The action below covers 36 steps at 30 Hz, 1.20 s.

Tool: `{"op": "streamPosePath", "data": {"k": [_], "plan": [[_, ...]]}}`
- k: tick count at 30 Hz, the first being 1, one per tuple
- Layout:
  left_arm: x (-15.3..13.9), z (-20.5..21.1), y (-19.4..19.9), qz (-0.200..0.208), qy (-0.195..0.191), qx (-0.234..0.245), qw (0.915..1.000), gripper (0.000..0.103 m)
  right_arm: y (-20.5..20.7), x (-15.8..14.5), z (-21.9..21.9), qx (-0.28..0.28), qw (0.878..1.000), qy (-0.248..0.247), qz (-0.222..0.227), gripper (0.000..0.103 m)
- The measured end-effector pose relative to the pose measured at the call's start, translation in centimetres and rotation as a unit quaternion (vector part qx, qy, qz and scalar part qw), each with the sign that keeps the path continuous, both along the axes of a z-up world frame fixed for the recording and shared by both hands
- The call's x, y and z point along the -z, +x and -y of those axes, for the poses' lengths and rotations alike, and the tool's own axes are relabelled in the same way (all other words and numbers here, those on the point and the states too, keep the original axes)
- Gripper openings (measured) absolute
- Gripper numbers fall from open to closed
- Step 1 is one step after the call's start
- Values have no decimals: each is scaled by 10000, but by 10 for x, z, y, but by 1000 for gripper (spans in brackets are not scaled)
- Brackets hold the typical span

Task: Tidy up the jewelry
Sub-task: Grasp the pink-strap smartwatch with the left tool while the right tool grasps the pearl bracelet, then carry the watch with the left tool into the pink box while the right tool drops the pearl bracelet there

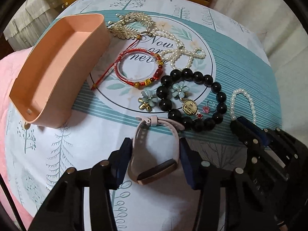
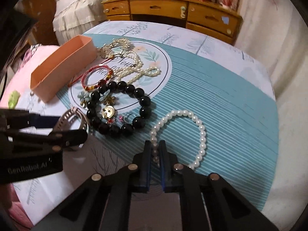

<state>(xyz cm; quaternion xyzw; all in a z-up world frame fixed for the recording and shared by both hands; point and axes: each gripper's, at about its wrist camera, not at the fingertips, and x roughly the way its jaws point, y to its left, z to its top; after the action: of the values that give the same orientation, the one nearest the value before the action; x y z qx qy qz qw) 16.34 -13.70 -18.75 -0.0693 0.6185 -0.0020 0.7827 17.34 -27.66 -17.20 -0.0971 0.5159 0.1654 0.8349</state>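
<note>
The table (image 1: 240, 61), the largest item, carries a white and teal printed cloth with a circular motif at its centre. Behind it stands a wooden dresser (image 2: 173, 9) with several drawers.

On the left side of the cloth sits a peach-coloured open box (image 1: 57, 73); nothing is visible inside it in the left wrist view.

The left gripper (image 1: 156, 159) has its fingers spread to either side of a pink-strapped watch (image 1: 156, 154). The blue pads lie close against the strap loop, but firm contact cannot be confirmed. The watch rests on the cloth at the near edge, face toward the camera.

The right gripper (image 2: 155, 154) has its fingers drawn close together, pinching one end of a white pearl bracelet (image 2: 184, 132). The rest of that bracelet lies in a loop on the teal stripes, right of the other pieces.

The black bead bracelet (image 1: 192, 100) lies in the middle of the cloth, just beyond the watch. Beyond it, a long pearl necklace (image 1: 179, 52) lies in loose coils over the circular motif. Next to that lies a red cord bangle (image 1: 140, 69) with amber and red beads. A gold filigree piece (image 1: 129, 25) sits furthest back, beside the box's far corner.

Two blue flower pieces (image 1: 148, 98) lie at the near left of the black beads, one inside the ring. A round gold pendant (image 1: 189, 105) and a small pink-stoned ring (image 1: 208, 106) also lie inside it.
</note>
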Motion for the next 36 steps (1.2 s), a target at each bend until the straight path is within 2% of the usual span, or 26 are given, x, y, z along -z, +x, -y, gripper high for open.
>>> {"op": "streamPosePath", "data": {"k": [6, 10, 13, 16, 22, 27, 33, 36], "plan": [[-11, -33, -5, -197, 37, -237, 9995, 47, 5, -1, 16, 803, 9923, 875, -362, 7], [-28, -52, -1, -218, -36, -63, 9997, 47, 2, -11, 20, 1143, 9826, 1399, -420, 7], [-40, -62, 7, -420, -94, 185, 9989, 47, -1, -31, 16, 1174, 9757, 1828, -271, 7], [-61, -79, 16, -428, -336, 342, 9979, 47, -1, -56, 4, 1174, 9700, 2128, -39, 7], [-109, -119, 23, -51, -589, 641, 9962, 47, 5, -106, -35, 959, 9617, 2516, 515, 7], [-136, -158, 34, 289, -591, 734, 9951, 47, 9, -134, -78, 750, 9529, 2818, 835, 7], [-131, -199, 48, 439, -544, 900, 9935, 48, 13, -147, -131, 646, 9434, 3092, 1012, 7], [-111, -217, 57, 246, -753, 919, 9926, 48, 16, -139, -158, 635, 9474, 2977, 993, 7]]}}
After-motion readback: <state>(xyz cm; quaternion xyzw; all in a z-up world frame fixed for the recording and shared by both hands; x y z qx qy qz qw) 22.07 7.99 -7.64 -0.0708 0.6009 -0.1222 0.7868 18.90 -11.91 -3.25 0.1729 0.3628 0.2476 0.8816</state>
